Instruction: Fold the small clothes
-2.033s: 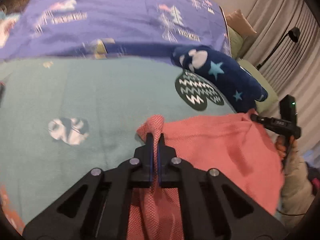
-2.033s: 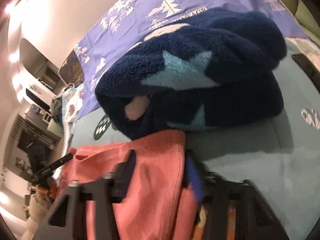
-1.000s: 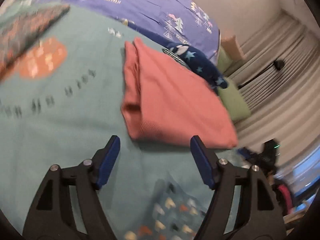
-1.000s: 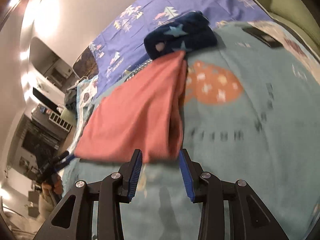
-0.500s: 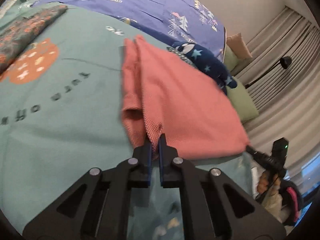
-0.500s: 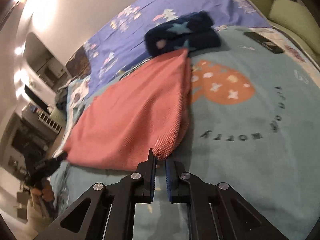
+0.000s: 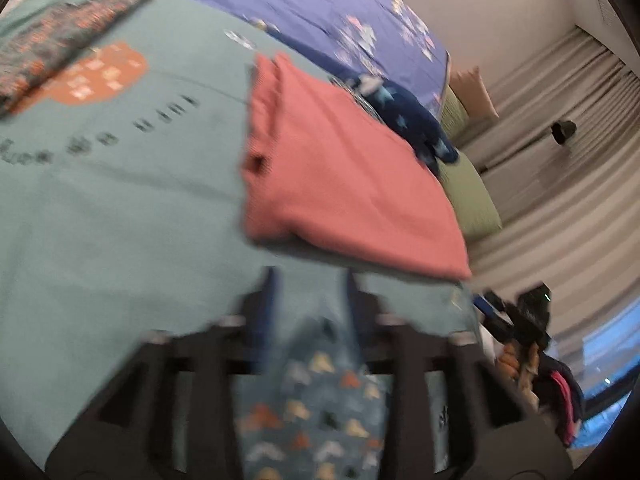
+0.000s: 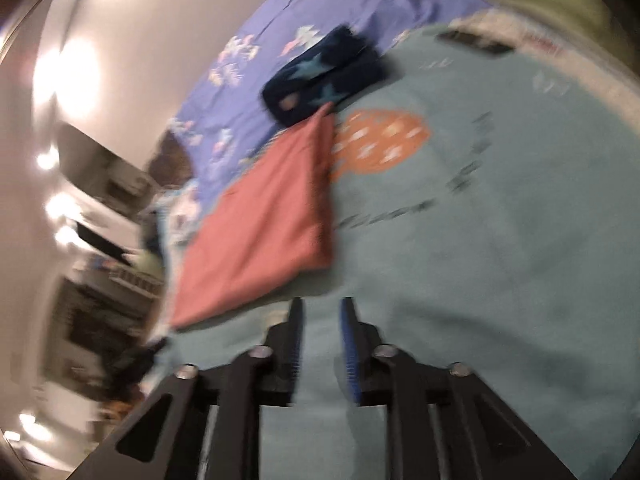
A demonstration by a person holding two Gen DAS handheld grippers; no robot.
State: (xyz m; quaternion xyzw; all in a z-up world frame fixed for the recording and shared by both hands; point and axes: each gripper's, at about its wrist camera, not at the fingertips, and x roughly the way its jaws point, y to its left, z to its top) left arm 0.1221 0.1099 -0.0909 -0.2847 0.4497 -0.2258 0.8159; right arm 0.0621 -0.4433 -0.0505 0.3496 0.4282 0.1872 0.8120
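A salmon-pink knit garment (image 7: 340, 172) lies folded flat on the teal blanket (image 7: 120, 208). It also shows in the right wrist view (image 8: 264, 224). My left gripper (image 7: 310, 280) is open and empty, a little short of the garment's near edge. My right gripper (image 8: 320, 308) is open and empty, just short of the garment's near corner. Both views are motion-blurred.
A folded navy fleece with stars (image 7: 404, 120) (image 8: 324, 76) lies just beyond the pink garment. A purple printed sheet (image 7: 320, 4) covers the far side of the bed. A patterned cloth (image 7: 68, 40) lies far left. A green pillow (image 7: 468, 196) and curtains are at the right.
Half a second ago both grippers were shut on the near edge of the pink garment. Both have opened, let it go and pulled back; the garment lies flat.
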